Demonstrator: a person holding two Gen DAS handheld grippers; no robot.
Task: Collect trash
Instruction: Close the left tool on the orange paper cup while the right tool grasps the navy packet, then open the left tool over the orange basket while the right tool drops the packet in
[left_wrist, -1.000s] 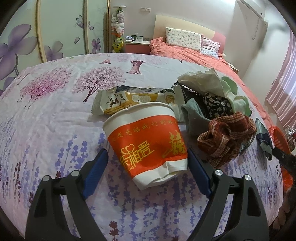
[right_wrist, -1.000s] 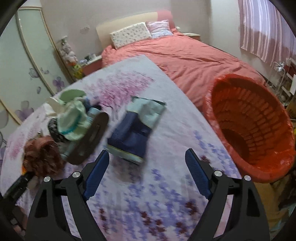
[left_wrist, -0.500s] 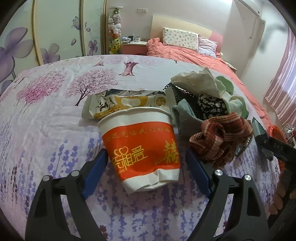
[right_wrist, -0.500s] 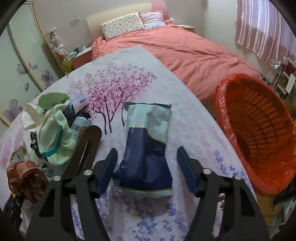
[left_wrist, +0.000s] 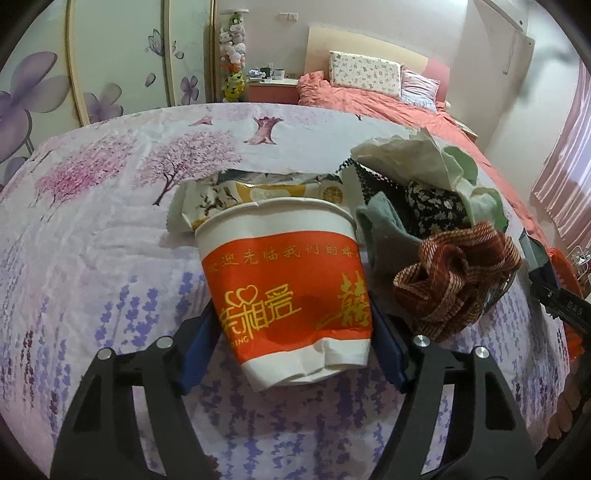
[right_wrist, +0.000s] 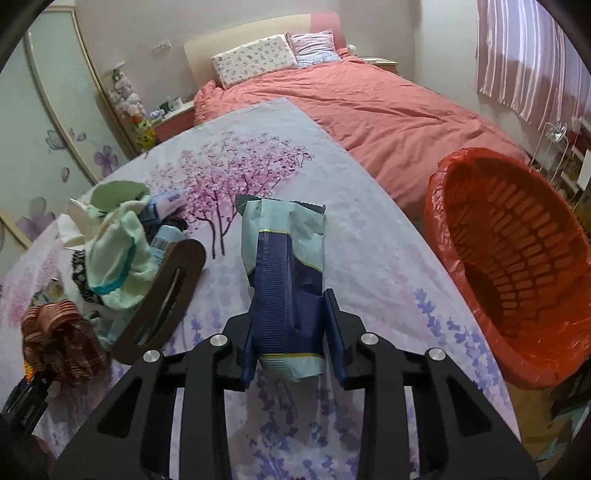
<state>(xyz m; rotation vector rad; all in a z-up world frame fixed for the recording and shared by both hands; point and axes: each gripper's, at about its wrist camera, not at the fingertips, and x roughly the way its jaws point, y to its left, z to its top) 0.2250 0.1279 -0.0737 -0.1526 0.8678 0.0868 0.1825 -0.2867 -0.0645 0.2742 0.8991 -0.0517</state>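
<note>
A floral sheet (left_wrist: 92, 236) printed with pink trees and lavender covers the surface. On it lies a heap of clothes: a rust plaid cloth (left_wrist: 458, 280), a mint garment (right_wrist: 118, 266) and black patterned fabric (left_wrist: 436, 210). Behind stands a coral bed (right_wrist: 388, 107) with 2 pillows (right_wrist: 255, 59).

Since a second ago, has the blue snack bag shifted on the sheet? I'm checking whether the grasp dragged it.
Cannot tell: the blue snack bag still points at the pink tree print, but the camera itself advanced. The right gripper's jaws have just been closing around it.
</note>
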